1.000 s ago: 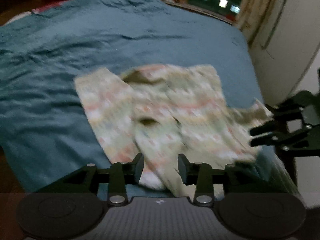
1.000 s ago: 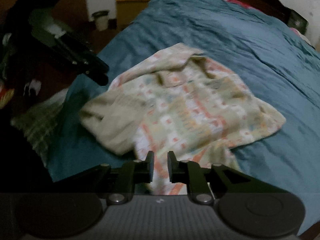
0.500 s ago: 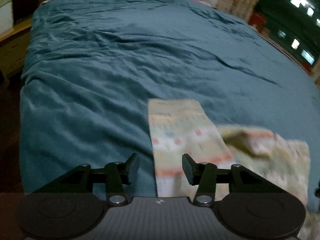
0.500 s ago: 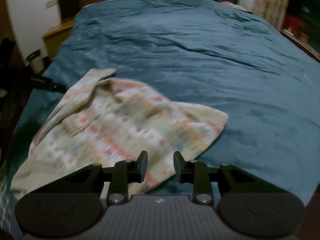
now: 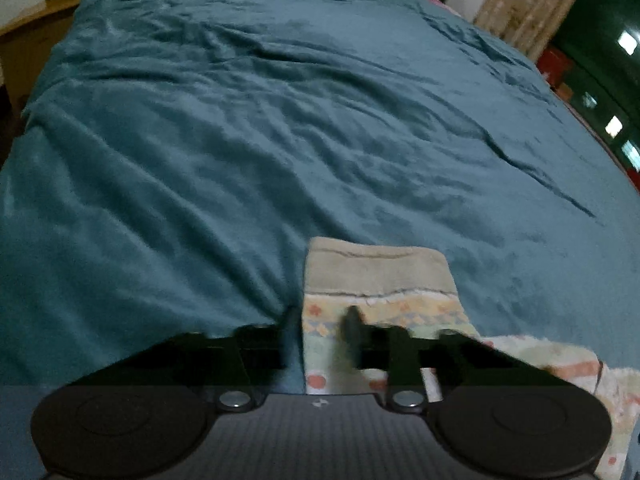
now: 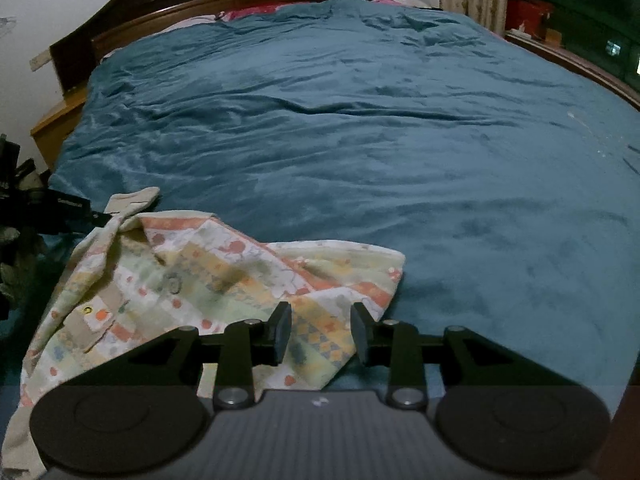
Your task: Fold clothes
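On the teal blanket, near its front edge, a patterned shirt is spread rumpled. Its sleeve lies between the parted jaws of the left gripper; the right gripper is held open over the hem.

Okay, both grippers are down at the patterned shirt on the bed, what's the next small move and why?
Probably close the left gripper on the sleeve cuff. Its fingers straddle the sleeve's edge, one on the teal blanket and one over the cloth, still apart. The right gripper is open over the patterned shirt near its hem corner, so neither seems to hold cloth yet.
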